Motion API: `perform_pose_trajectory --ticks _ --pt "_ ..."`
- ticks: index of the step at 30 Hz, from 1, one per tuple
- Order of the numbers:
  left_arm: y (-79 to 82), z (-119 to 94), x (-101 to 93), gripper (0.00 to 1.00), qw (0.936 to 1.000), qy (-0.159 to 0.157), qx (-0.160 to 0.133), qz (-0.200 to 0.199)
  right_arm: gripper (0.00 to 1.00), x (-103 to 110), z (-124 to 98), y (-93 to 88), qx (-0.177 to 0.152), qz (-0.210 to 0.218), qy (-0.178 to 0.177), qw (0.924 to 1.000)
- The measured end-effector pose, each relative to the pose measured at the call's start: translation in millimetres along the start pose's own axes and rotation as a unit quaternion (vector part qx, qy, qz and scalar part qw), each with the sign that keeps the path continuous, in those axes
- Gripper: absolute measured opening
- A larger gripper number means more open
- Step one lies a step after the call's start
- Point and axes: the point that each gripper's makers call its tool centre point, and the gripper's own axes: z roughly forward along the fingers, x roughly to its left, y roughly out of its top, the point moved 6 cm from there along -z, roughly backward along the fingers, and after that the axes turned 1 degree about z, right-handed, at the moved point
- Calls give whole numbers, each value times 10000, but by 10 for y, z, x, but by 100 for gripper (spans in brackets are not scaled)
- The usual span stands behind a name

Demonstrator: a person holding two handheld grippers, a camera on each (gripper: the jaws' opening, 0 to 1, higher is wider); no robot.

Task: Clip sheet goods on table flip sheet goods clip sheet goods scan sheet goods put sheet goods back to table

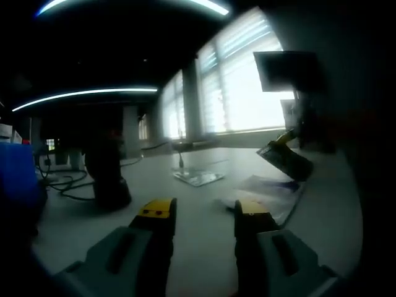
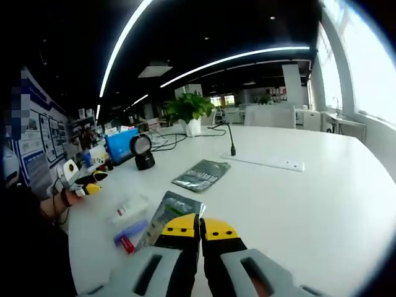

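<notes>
Sheet goods pack (image 2: 166, 216) seemingly pinched at its edge by clenched right tongs (image 2: 199, 230); left tongs (image 1: 204, 212) released above bare table (image 1: 192, 247).

In the right gripper view, the near end of the grey sheet pack (image 2: 168, 213) at 6 o'clock goes under the yellow tips of the right gripper (image 2: 199, 230), so that end is hidden. The words on the second pack (image 2: 201, 174) are too small to read. In the left gripper view, the picture is dark and blurry. The dark round thing (image 1: 106, 176) at 9 o'clock on the desk (image 1: 198, 247) can't be made out. The blue box (image 1: 17, 176) is cut off at the edge.
</notes>
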Motion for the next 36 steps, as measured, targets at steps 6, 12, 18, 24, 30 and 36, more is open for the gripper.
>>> perform_pose_trajectory --ticks 6,12,18,24,30,36 --pt "4 -1 -7 30 10000 -18 -13 10 0 83 -84 180 -43 -87 128 9999" --pt "10 -7 -8 30 10000 -12 -35 -3 0 234 -118 336 -283 -73 162 9994" --pt "16 -13 -11 30 10000 -11 -54 -13 0 163 -157 408 -470 175 216 9985" --pt "23 -20 -10 30 10000 3 -82 -28 0 174 -206 546 -716 392 263 9963" --pt "25 -22 -21 30 10000 1 -81 26 0 149 -197 684 -945 462 126 9944" --pt "26 -22 -22 30 10000 -4 -83 21 0 199 -109 798 -1419 656 -172 9876"
